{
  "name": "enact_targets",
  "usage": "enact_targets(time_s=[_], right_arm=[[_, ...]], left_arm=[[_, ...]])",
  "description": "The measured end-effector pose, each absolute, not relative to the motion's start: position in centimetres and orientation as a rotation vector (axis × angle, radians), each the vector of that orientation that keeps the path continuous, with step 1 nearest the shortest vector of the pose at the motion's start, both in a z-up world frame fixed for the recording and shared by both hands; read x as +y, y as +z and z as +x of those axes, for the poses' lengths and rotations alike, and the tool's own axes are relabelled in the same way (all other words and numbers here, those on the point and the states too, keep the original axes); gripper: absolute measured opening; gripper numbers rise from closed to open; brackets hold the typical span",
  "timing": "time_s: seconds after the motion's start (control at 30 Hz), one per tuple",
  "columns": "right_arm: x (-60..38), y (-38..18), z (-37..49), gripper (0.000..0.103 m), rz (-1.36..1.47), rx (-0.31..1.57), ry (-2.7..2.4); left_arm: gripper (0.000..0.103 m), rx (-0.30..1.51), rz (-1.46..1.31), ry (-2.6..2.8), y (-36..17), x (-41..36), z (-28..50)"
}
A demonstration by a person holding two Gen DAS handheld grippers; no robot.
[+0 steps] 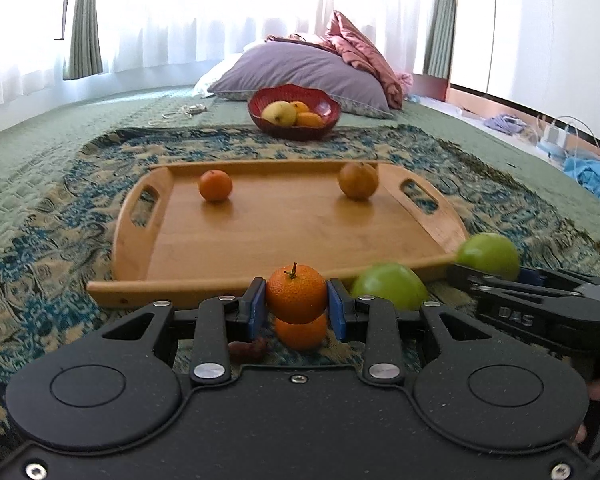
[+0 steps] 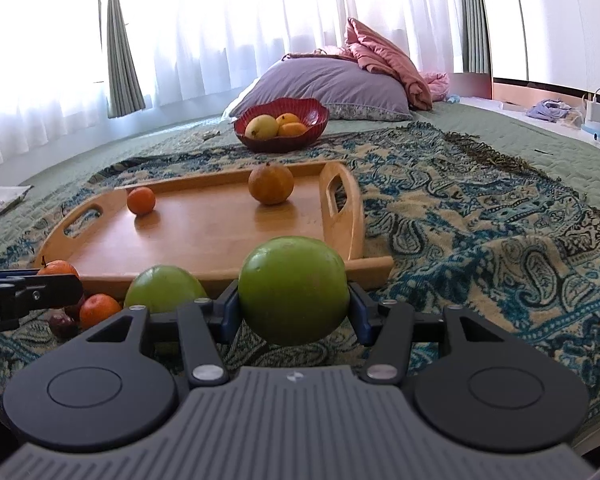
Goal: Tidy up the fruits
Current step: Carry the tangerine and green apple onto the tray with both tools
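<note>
Bottom centre of the left wrist view: the left gripper (image 1: pixel 296 307) has its blue pads pinching a small stemmed tangerine (image 1: pixel 296 293), one pad on each side, and the fruit looks lifted clear of the blanket. Right under it there's a second tangerine (image 1: pixel 300 332) sitting on the patterned blanket (image 1: pixel 52 248), with some dark reddish fruit (image 1: pixel 247 350) just left of that, too blurry to name.

Over in the right wrist view, the right gripper (image 2: pixel 293 312) is clamped around a big green apple (image 2: pixel 293 290) at bottom centre; pads are against both sides, so it's a proper grip. Another green apple (image 2: pixel 162 289) lies on the blanket just to its left, close to the near rim of the tray. At the left edge of that view you can see the left gripper's fingers poking in with its tangerine peeking over the top.

Middle of both frames: the wooden tray (image 1: pixel 284 236) with cut-out handles at each end. Two fruits on it, both toward the far side — a small orange one (image 1: pixel 215 185) at the left and a bigger brownish-orange one (image 1: pixel 358 180) at the right, well apart.

Beyond the tray, upper centre, a red bowl (image 1: pixel 324 98) sits on the green bedspread with a yellow fruit and a few orange ones inside. Behind that is a purple pillow (image 1: pixel 300 68) with a crumpled pink quilt (image 1: pixel 360 50) on top, then white curtains.
</note>
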State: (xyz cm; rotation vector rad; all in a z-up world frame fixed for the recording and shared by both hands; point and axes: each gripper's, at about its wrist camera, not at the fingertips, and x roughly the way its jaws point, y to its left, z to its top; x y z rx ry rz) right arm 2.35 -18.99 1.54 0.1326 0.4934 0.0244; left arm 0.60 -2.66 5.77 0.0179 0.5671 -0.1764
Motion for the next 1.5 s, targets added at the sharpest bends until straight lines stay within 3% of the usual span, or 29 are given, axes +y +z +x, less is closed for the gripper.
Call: enact_targets(time_s=[0.43,1.5], right_arm=[[-19.2,4.1,4.9,0.057,0.126,0.418,0.022],[-17.1,2.5,16.4,0.057,0.086,0.567,0.066]], left_arm=[[0.031,0.543,0.004,-0.107,7.2,-0.6,5.6],[0.031,0.65,-0.032,-0.041,3.8,1.7,18.2]])
